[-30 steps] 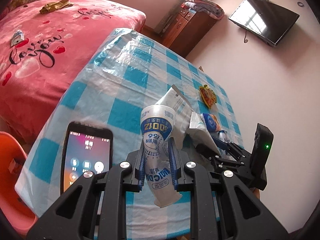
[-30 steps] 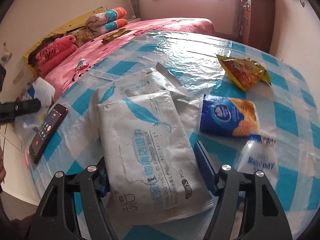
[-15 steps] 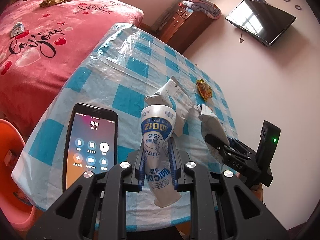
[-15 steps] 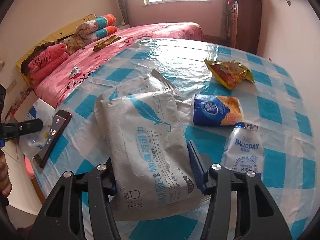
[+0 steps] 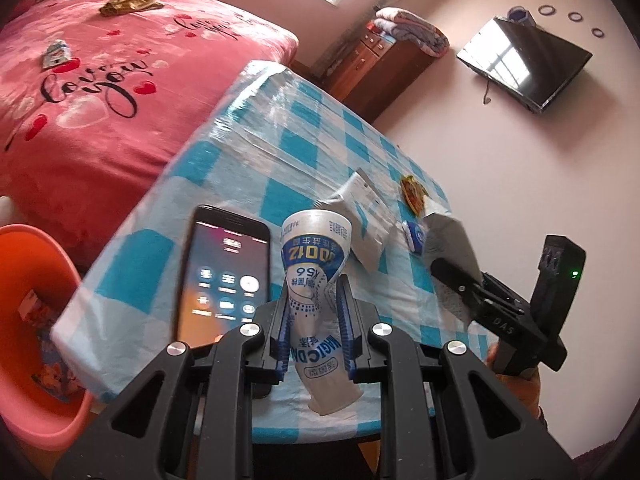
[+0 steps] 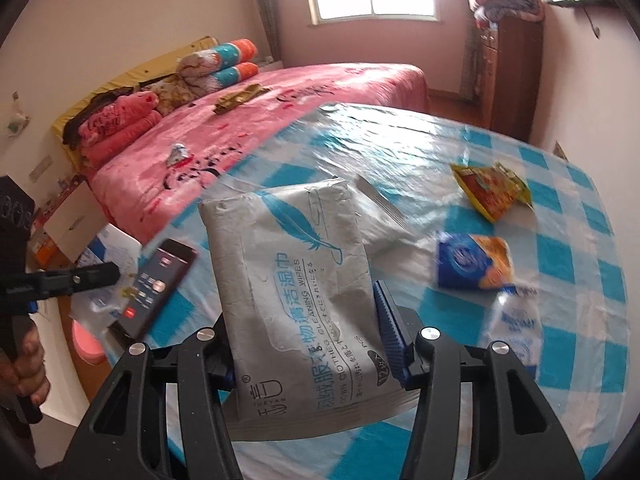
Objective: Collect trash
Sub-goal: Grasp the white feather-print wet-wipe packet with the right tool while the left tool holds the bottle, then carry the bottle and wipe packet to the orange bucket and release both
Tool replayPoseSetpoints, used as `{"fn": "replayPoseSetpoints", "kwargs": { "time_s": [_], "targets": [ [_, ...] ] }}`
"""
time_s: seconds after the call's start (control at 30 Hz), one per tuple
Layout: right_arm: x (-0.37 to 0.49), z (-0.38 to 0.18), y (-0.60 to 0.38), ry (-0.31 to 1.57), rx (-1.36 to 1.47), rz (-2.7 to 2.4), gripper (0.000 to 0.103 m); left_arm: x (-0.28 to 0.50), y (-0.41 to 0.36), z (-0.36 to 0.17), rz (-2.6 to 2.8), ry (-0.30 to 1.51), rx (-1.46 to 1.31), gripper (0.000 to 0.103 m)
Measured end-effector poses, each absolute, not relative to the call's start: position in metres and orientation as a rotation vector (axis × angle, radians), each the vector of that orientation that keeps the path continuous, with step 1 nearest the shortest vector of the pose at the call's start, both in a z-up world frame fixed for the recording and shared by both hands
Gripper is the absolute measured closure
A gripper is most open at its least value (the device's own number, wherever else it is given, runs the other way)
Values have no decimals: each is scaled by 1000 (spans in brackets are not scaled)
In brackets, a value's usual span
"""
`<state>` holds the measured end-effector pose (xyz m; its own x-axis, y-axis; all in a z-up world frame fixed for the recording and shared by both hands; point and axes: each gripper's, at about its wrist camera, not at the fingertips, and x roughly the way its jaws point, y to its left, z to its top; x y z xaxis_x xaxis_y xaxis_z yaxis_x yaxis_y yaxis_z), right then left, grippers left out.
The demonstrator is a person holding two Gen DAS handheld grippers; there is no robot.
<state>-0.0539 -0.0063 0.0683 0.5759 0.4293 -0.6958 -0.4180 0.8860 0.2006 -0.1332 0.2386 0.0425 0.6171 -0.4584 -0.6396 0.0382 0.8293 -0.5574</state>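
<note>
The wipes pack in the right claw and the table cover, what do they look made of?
Wipes pack: apparently soft matte plastic film; it creases and dents between the pads. Table cover: checked cloth seemingly under clear glossy plastic sheeting, judging by wrinkled glare.

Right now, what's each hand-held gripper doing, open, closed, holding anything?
Left hand-held gripper: shut on the crumpled Magic Day pouch.
Right hand-held gripper: jaws just closed, shut on the grey wipes pack.

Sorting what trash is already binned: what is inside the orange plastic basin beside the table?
The orange plastic basin holds colourful printed wrappers, one red near its wall. The blue-checked tablecloth's corner hides the basin's right part; its contents there cannot be seen.
</note>
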Motion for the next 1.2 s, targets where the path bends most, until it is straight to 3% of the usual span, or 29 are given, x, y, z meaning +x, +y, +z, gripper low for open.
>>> {"fn": "replayPoseSetpoints", "kwargs": {
  "time_s": [0.47,0.9,0.97,1.0,1.03,1.07,1.13,1.2],
  "targets": [
    [-67,123,125,791,-33,842,48,-193,335,48,-58,780,-619,81],
    [-105,110,280,867,-156,1111,47,-241,424,-4,215,795,-712,80],
    [-111,107,300,866,-178,1115,44,-246,433,-15,260,811,-722,74],
    [-112,105,306,867,-180,1116,44,-248,437,-19,290,817,-720,61],
    [-113,103,311,869,-175,1121,37,-251,440,-22,325,820,-719,47],
    [-113,100,316,878,-162,1128,25,-255,445,-26,363,817,-722,43],
    [-113,97,320,883,-137,1128,16,-260,452,-29,391,817,-726,40],
    [-113,97,315,880,-120,1132,14,-265,459,-29,419,814,-721,34]
  ]
}}
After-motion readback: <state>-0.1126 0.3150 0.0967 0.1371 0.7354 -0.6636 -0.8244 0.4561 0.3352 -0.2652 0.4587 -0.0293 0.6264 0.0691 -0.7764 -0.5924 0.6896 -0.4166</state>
